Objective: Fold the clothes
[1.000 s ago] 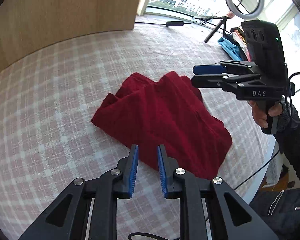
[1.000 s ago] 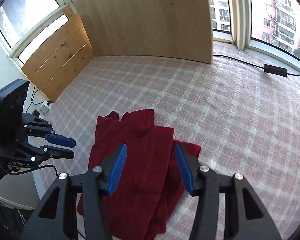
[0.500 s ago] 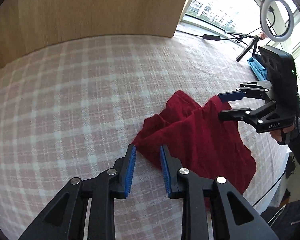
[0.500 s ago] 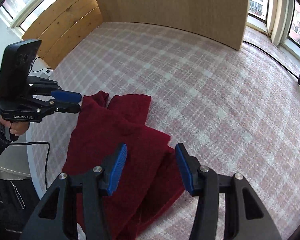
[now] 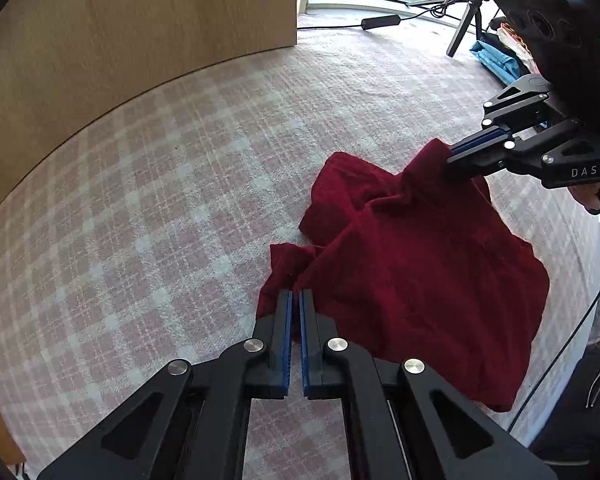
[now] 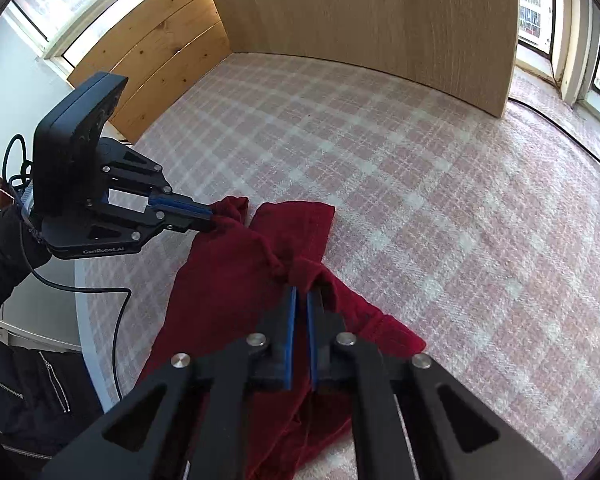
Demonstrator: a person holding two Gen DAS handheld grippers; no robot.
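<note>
the left gripper [image 5: 295,294] is clenched on one corner of the red garment [image 5: 412,276], its blue pads nearly together with a fold of cloth pinched at the tips. in the right wrist view the same gripper [image 6: 208,216] comes in from the left, gripping the garment's left far corner, which is lifted slightly off the surface. the garment [image 6: 236,300] lies crumpled on the pink checked cloth [image 5: 160,220] that covers the table, near the table's front edge, with its lower part running over toward that rounded edge [image 6: 85,344].

a loose flap of the garment lies flat between the two gripped corners.

the right gripper [image 6: 301,294] is likewise clenched on the garment, holding a bunched peak of cloth at its tips. in the left wrist view it [image 5: 450,158] reaches in from the right and holds the far right corner raised.

a wooden panel [image 5: 140,20] stands along the back edge of the table. past it to the right, a black cable with an adapter [image 5: 380,22] lies by the window, and a tripod [image 5: 466,24] stands near some blue fabric [image 5: 496,60].
</note>
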